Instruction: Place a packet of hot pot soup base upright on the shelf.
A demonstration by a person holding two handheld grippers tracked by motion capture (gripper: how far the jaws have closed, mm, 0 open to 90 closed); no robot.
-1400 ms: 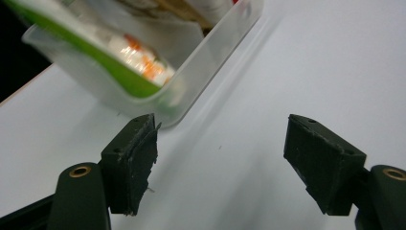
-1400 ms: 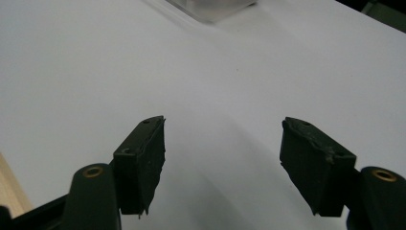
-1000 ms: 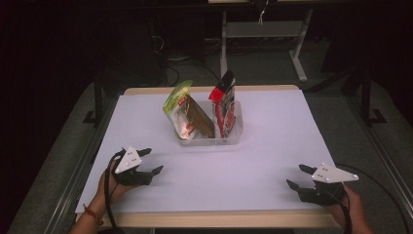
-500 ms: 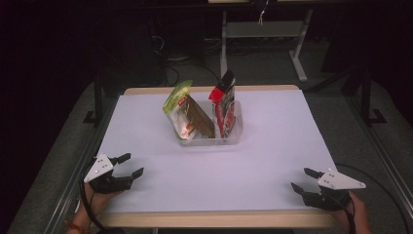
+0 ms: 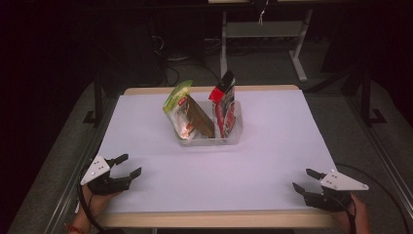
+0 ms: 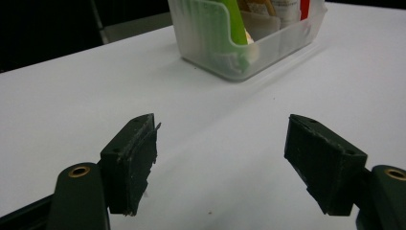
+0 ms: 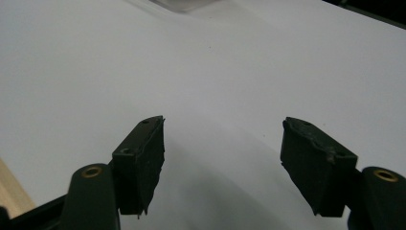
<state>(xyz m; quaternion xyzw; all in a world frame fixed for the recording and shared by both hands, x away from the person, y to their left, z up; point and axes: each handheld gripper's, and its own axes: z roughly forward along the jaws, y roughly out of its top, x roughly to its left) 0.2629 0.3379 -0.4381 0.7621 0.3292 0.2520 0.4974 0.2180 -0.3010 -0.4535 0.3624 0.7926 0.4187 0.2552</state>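
We note the left claw [image 5: 123, 165] at about 8 o'clock on the white surface [image 5: 272, 146], near its front-left corner, held in the person's left hand [image 5: 92, 202]. Its jaws stand spread with nothing between them; the left gripper view confirms bare surface in the gap [image 6: 220, 158]. The right claw [image 5: 306, 181] sits at about 4 o'clock, near the front-right corner, likewise released and empty; in the right gripper view its pads [image 7: 143, 158] frame plain white surface.

We record the clear plastic bin [image 5: 234, 139] at about 12 o'clock from the middle of the surface, well apart from both claws. Inside it, a green-topped snack bag [image 5: 182, 105] leans toward the left, its top past the bin's left wall; a red-and-black packet [image 5: 224, 105] stands nearly upright on the right side of the bin. The two packages are near each other at the base; whether they touch we cannot tell.

In the left gripper view the bin [image 6: 268, 50] lies ahead at about 12 to 1 o'clock, green package edge [image 6: 234, 24] visible through its wall.
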